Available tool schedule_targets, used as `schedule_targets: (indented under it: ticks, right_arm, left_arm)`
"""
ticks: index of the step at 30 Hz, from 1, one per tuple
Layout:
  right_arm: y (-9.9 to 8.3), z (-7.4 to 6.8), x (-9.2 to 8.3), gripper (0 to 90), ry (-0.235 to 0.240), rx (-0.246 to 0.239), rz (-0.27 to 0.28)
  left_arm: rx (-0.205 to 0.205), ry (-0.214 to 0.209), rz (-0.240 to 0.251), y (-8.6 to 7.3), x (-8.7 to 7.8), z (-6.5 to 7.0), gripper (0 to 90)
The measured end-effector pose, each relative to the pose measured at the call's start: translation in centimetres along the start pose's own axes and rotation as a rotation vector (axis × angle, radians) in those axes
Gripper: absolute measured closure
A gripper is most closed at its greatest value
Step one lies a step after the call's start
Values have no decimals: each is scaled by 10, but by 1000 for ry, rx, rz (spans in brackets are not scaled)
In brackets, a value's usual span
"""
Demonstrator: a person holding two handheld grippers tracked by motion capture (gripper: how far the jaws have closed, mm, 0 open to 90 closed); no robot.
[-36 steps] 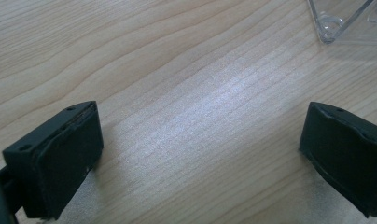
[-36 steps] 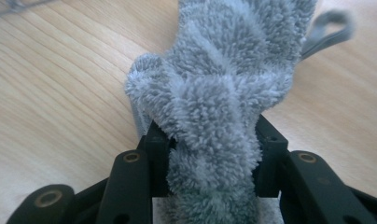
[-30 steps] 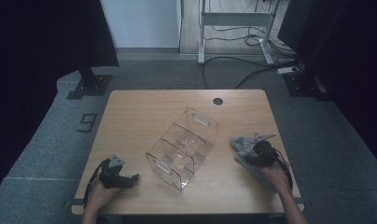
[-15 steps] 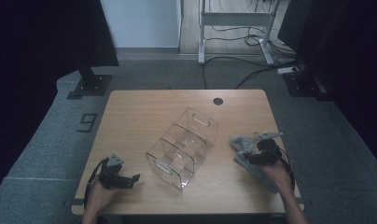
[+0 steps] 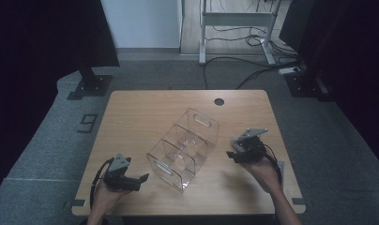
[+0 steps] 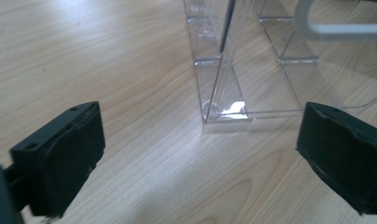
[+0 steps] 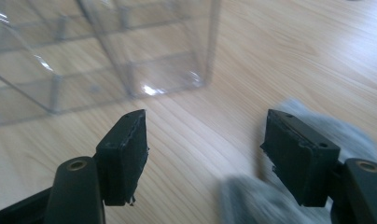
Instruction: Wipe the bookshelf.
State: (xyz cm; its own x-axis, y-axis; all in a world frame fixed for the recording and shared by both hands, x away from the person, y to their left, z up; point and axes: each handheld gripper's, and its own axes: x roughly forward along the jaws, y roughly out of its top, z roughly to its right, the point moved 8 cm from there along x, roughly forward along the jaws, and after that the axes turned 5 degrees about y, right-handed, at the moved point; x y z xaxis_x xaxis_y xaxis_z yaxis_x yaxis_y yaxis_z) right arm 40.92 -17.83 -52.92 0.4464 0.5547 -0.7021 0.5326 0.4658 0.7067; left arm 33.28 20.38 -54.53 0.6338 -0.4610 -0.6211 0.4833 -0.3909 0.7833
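Clear bin [image 5: 184,149] sits mid-frame, left gripper [image 5: 140,178] and right gripper [image 5: 234,149] flanking it with jaws apart, the right's just opening, empty — best to close in level on opposite walls.

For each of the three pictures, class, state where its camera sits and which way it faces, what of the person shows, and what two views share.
High view: above the table's near edge, facing forward and down on the light wooden table; forearms, left gripper, right gripper.
Left gripper view: rides the left gripper, faces the clear plastic compartment box; open black jaws.
Right gripper view: rides the right gripper, faces the box; open jaws.
Shared: box, tabletop.
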Motion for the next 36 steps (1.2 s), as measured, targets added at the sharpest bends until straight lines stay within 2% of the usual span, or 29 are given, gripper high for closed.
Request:
schedule_targets:
  ticks: [4,7,10,15,19,21,24,26,30,36]
  right_arm:
    - [15,-17,12,316,73,-27,19]
    - [27,-34,21,370,151,-40,38]
    - [33,-46,30,426,184,-61,35]
    - [37,-55,39,510,182,-75,25]
    - [40,-60,44,563,211,-72,36]
    - [39,-64,46,586,221,-87,26]
    - [38,-68,48,571,198,-109,16]
    - [38,-69,48,553,199,-112,23]
    - [37,-71,47,549,193,-122,22]
    - [34,-77,43,543,206,-138,7]
  left_arm:
    - [10,-12,5,3,3,6,72]
    - [18,-16,11,6,5,11,122]
    - [22,-35,15,7,8,16,139]
    - [33,-31,-3,9,15,19,145]
    - [39,-20,-13,12,22,20,149]
    - [43,-12,-19,13,25,20,149]
    - [47,7,-29,13,29,18,153]
    - [57,15,-37,12,30,17,143]
    - [44,48,-41,11,32,12,143]
    - [-12,92,-43,11,35,0,144]
